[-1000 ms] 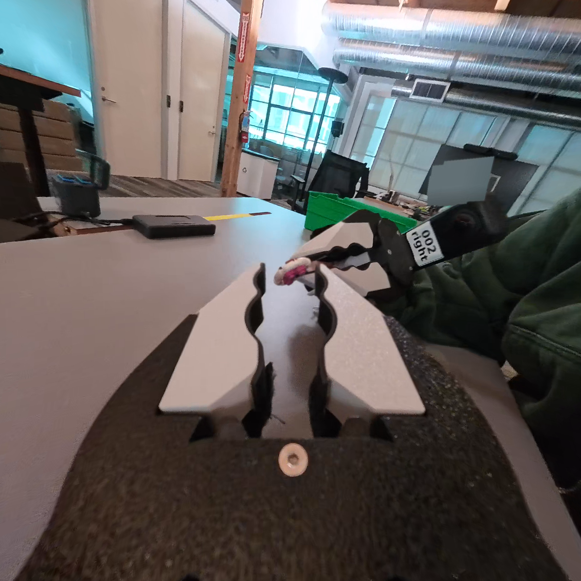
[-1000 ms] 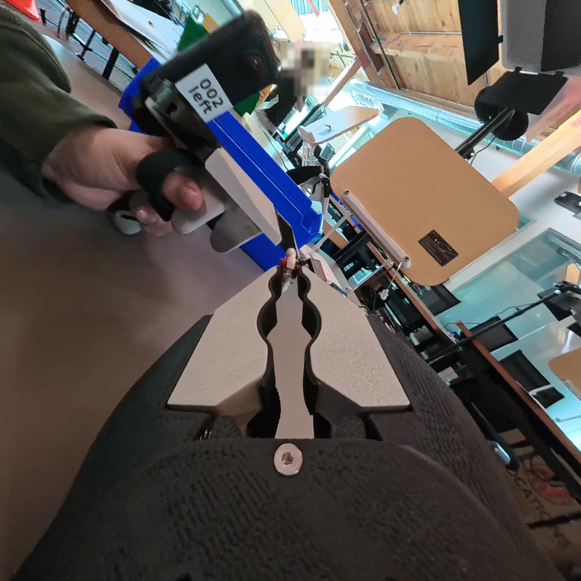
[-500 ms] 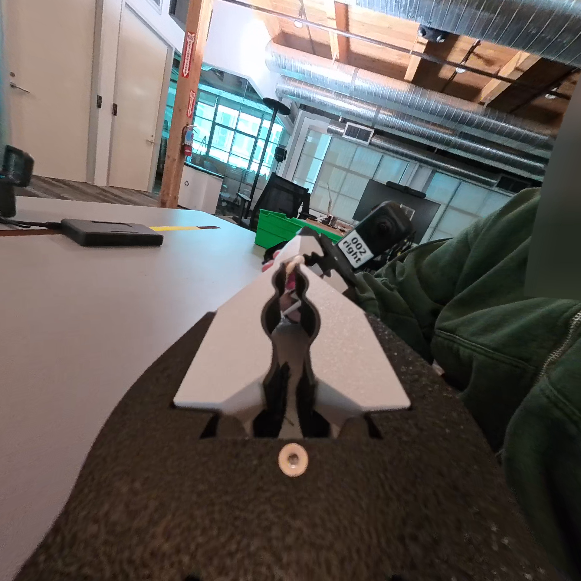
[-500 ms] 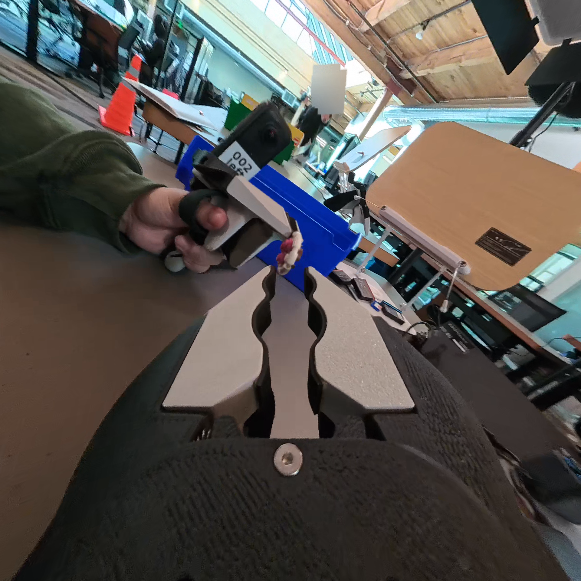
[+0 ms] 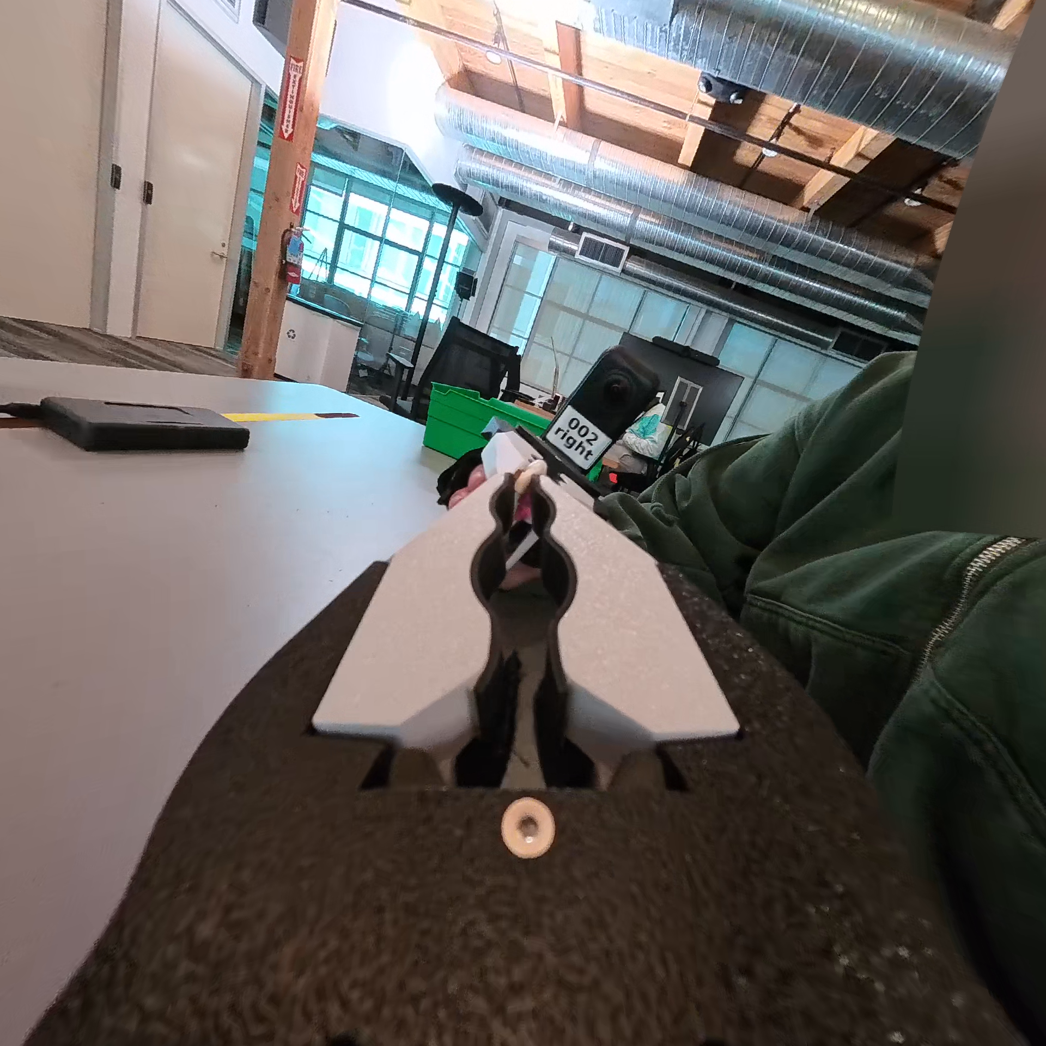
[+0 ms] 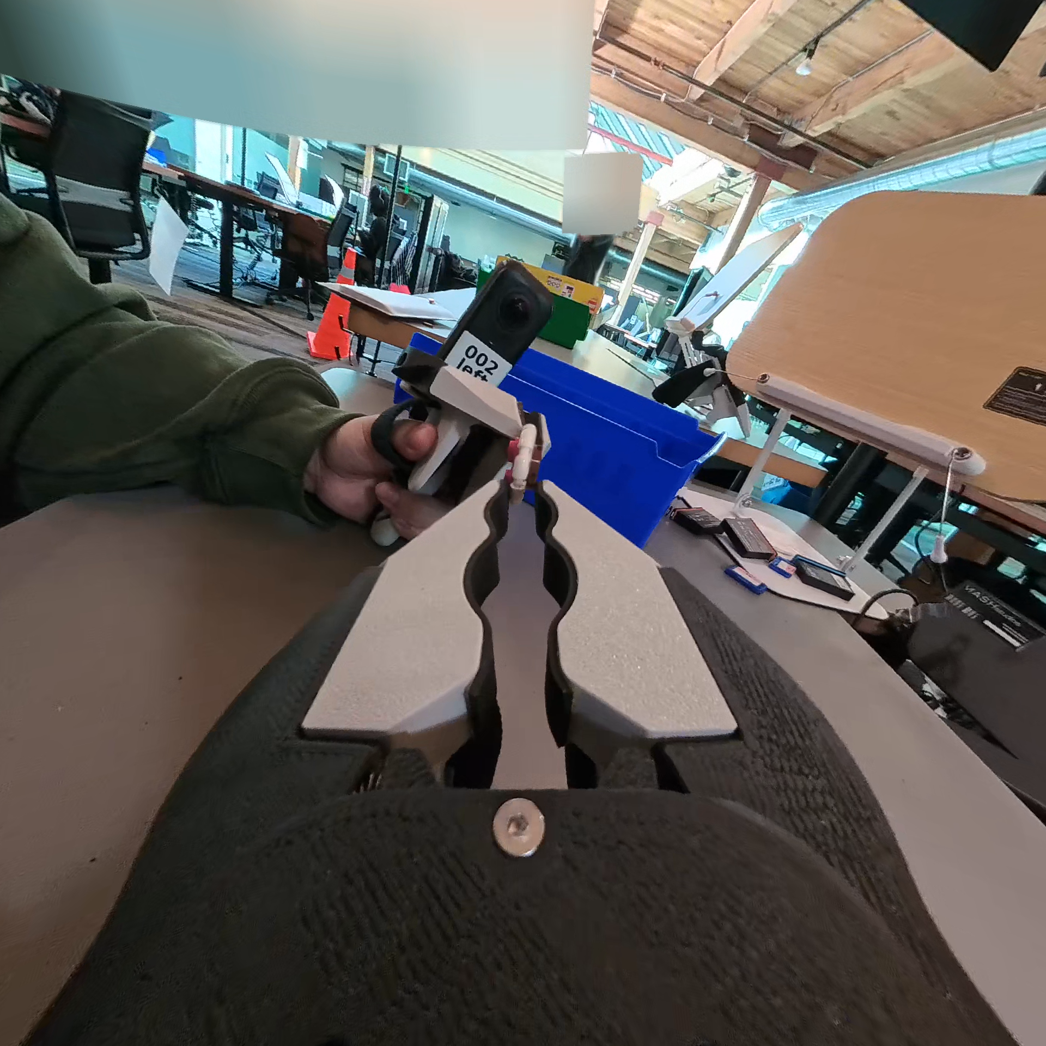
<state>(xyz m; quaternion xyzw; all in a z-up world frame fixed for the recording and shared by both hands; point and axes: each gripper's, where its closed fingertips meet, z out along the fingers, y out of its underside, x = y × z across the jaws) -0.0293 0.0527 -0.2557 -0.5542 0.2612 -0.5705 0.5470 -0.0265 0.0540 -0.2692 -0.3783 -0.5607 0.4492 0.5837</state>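
Note:
A small white and pink piece (image 6: pixel 523 458) is held between both grippers above the grey table (image 6: pixel 141 594). My left gripper (image 5: pixel 524 482) is shut on it, and the piece's white end (image 5: pixel 531 471) sticks up past the tips. In the right wrist view the left gripper (image 6: pixel 523 438) holds the piece's upper part. My right gripper (image 6: pixel 519 491) has its jaws drawn in around the piece's lower end. In the left wrist view the right gripper's finger (image 5: pixel 501 453) shows just behind my tips. Hands in green sleeves (image 6: pixel 170 407) hold both grippers.
A flat black device (image 5: pixel 141 430) lies on the table at the far left and a green bin (image 5: pixel 470 416) stands beyond the edge. A blue bin (image 6: pixel 611 453), several small black and blue packs (image 6: pixel 753 535) and a wooden board on a stand (image 6: pixel 905 339) are to the right. Less than 4 cm separates the two grippers' tips.
One second ago the right gripper held the piece and the left was open. The left shut on it and the right opened; now the right has narrowed around its lower end.

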